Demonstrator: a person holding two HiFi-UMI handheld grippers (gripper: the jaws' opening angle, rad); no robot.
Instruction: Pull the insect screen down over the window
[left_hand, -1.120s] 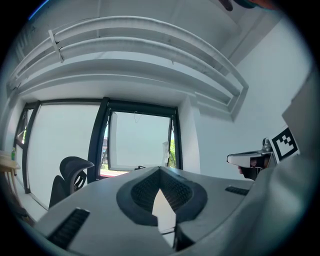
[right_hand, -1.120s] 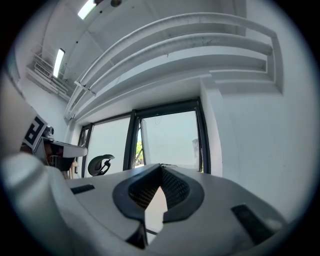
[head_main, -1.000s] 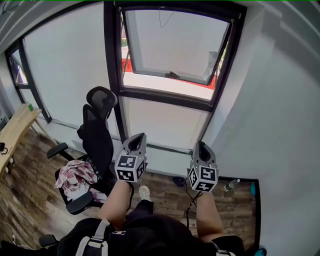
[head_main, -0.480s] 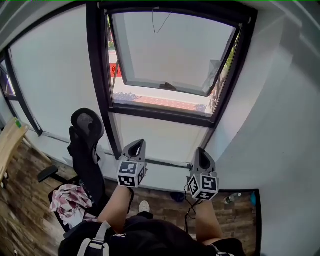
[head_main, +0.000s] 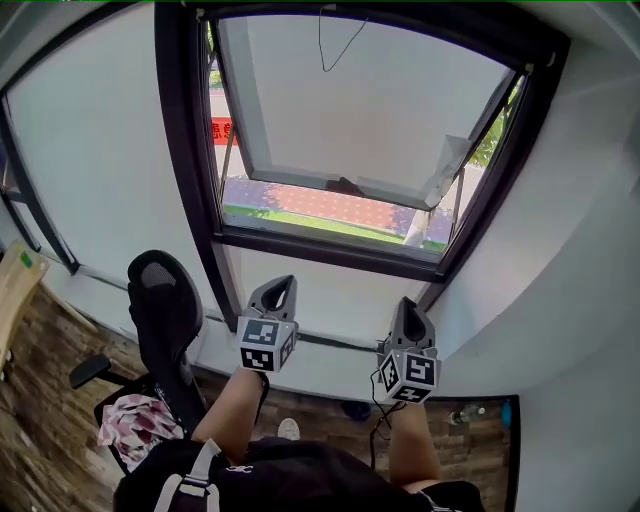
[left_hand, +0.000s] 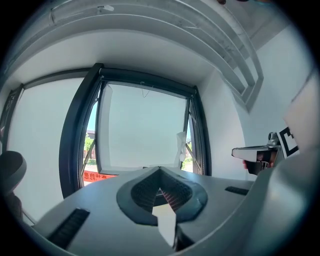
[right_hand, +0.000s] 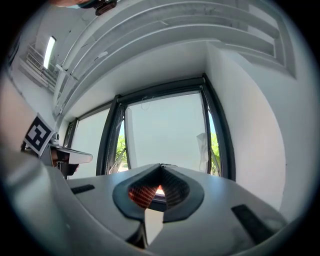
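Observation:
A black-framed window (head_main: 330, 140) fills the wall ahead, its lower sash (head_main: 350, 180) tilted outward. From the top of the frame hangs a thin cord loop (head_main: 338, 45); I see no screen drawn over the opening. My left gripper (head_main: 282, 285) and right gripper (head_main: 409, 304) are held side by side below the sill, both shut and empty, pointing at the window. In the left gripper view the closed jaws (left_hand: 160, 169) aim at the window (left_hand: 142, 130), and the cord (left_hand: 146, 90) shows at its top. In the right gripper view the closed jaws (right_hand: 160, 166) face the same window (right_hand: 165, 135).
A black office chair (head_main: 165, 310) stands at the left below the window, with a patterned cloth (head_main: 135, 420) on its seat. A wooden desk corner (head_main: 15, 290) is at the far left. A bottle (head_main: 465, 412) lies on the floor by the white right wall (head_main: 580, 300).
The window has grown larger and closer in the head view while the chair and desk slid left and down. Both grippers stayed shut, side by side.

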